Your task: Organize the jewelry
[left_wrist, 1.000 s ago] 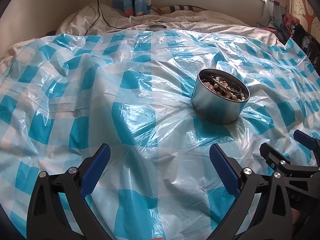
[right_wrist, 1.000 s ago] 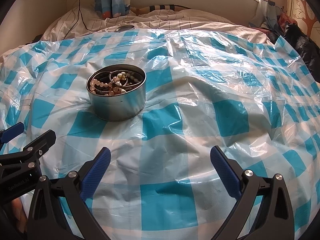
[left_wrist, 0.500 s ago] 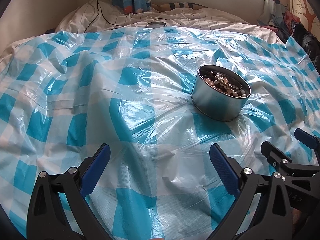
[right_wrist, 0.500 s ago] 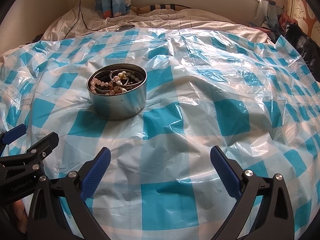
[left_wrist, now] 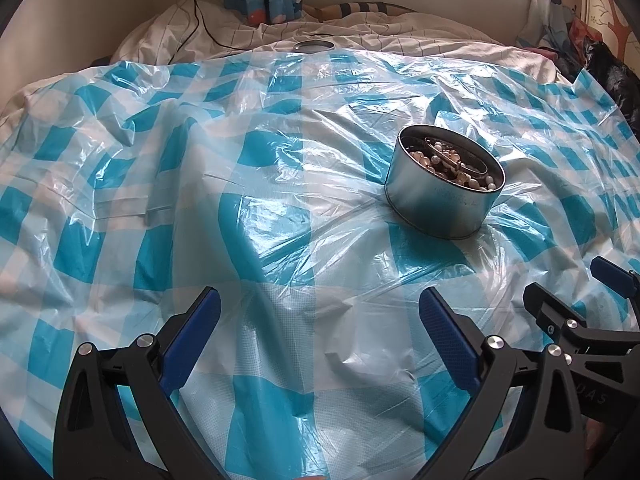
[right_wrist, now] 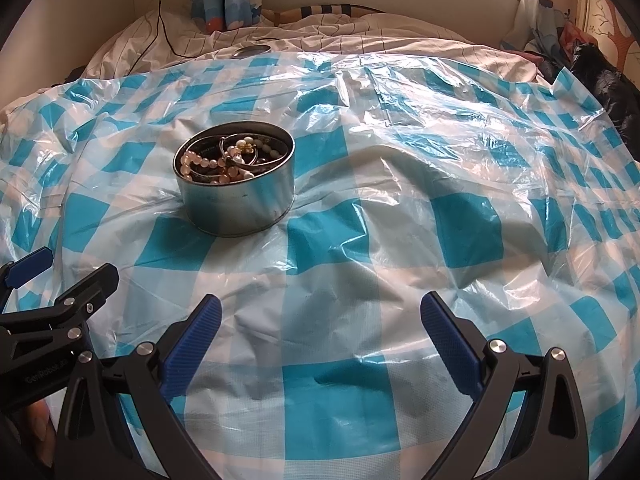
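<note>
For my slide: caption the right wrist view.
Open right tongs hover over checked plastic sheet, near an open tin of bead jewelry.

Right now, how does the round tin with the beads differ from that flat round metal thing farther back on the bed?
The tin is tall-walled, open and full of beaded jewelry; the flat metal disc is low, possibly a lid. The tin sits on the checked plastic sheet, the disc at its far edge. Both are round and silvery.
</note>
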`<state>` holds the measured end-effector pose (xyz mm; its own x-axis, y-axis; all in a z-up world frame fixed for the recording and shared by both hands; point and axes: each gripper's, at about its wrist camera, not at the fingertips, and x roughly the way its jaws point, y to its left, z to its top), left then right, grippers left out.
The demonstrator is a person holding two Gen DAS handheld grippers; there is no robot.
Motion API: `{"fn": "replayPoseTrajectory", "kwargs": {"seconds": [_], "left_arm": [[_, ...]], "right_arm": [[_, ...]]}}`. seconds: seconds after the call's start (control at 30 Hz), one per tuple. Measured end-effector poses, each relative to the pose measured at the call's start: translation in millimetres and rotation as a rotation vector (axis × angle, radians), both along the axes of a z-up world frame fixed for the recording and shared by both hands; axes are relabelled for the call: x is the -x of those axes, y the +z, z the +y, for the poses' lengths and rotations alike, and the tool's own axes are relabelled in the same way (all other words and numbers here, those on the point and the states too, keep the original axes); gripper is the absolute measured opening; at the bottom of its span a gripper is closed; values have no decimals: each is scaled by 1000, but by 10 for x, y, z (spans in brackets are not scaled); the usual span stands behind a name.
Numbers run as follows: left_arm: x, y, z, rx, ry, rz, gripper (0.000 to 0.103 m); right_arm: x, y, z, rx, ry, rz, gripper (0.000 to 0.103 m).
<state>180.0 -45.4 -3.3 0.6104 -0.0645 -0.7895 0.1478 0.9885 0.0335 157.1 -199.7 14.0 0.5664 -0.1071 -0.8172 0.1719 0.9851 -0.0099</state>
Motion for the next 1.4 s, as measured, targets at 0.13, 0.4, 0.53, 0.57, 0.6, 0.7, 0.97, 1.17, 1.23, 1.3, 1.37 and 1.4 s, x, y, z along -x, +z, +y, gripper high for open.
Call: {"fn": "replayPoseTrajectory", "kwargs": {"seconds": [0.13,0.4,0.53,0.57,0.6,0.7,0.97,1.17,1.23,1.3,1.37,1.4], "left_arm": [[-1,2,-3,0,0,1,95],[-12,-11,10,2,0,4,95],[-5,-22,15,2,1,6,95],[-8,-26,14,2,1,6,95],[-14,-35,15,2,1,6,95],[-10,-40,22,0,2,8,95],[-17,-37,20,3,3,7,95],[-21,-37,22,3,3,7,95],[-15,-38,26,5,3,6,95],[-22,-37,20,4,4,6,95],[-22,-37,18,3,4,7,95],[-21,-41,16,2,4,8,95]], "right_arm": [[-10,-12,-10,-7,1,5,96],[-14,-25,-14,-14,1,11,96],[-18,-29,-12,-14,1,12,96],[-17,-36,-9,-16,2,13,96],[-19,-42,-10,-18,3,15,96],[-18,-46,-13,-19,2,13,96],[-22,-44,-14,-17,1,17,96],[-24,-45,-10,-15,-1,20,96],[-26,-45,-10,-14,0,17,96],[-26,-47,-10,-15,1,17,96],[-24,-47,-8,-15,1,18,96],[-24,-45,-10,-15,1,18,96]]}}
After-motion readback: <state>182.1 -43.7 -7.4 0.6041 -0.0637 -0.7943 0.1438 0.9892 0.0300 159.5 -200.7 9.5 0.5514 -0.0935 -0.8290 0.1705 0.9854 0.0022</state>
